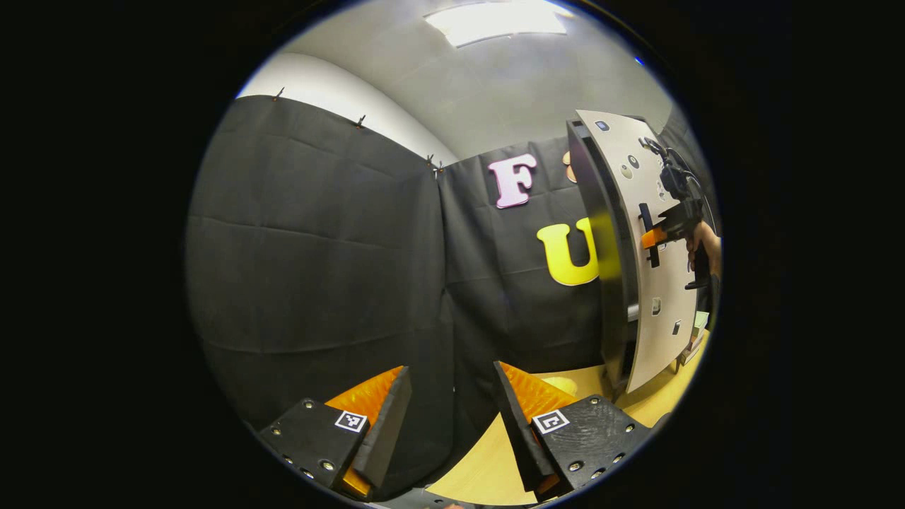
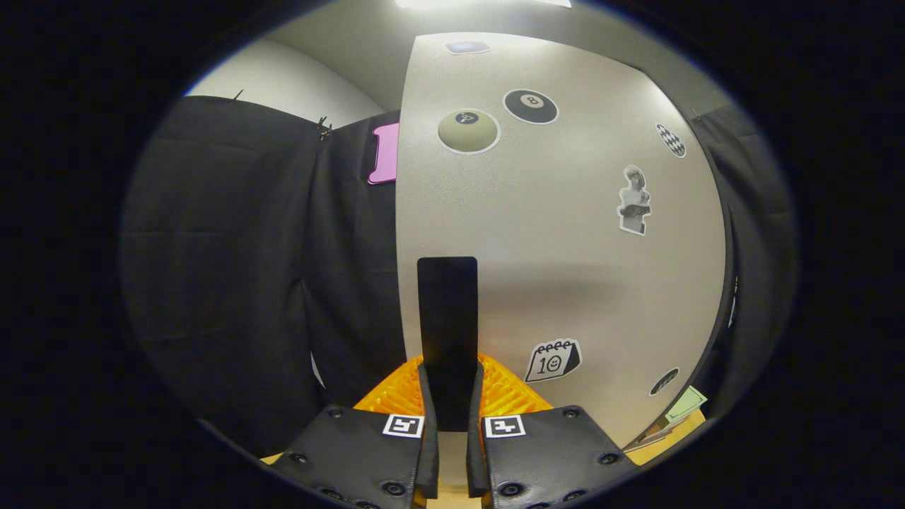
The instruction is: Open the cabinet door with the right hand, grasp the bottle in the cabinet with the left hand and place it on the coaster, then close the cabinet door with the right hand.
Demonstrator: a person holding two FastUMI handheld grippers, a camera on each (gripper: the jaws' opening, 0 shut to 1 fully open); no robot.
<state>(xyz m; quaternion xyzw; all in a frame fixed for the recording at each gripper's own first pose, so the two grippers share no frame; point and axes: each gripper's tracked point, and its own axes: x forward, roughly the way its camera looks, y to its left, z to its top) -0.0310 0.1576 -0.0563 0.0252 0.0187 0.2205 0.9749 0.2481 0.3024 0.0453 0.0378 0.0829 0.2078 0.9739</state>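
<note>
In the right gripper view my right gripper (image 2: 450,424) is shut on the black vertical handle (image 2: 447,325) of the beige cabinet door (image 2: 565,233), which carries several stickers. In the left gripper view the same door (image 1: 664,297) fronts the black cabinet body (image 1: 601,247) at the right, lying close to it or barely ajar. There the right gripper (image 1: 654,237) pinches the handle (image 1: 646,212), held by a hand (image 1: 707,247). My left gripper (image 1: 449,424) hangs open over the table with nothing between its fingers, well left of the cabinet. The cabinet's inside is hidden.
A wooden table (image 1: 488,466) lies under the left gripper and runs to the cabinet's foot. A pale yellowish patch (image 1: 562,385) lies on it near the cabinet; what it is I cannot tell. Black cloth walls close the left and back.
</note>
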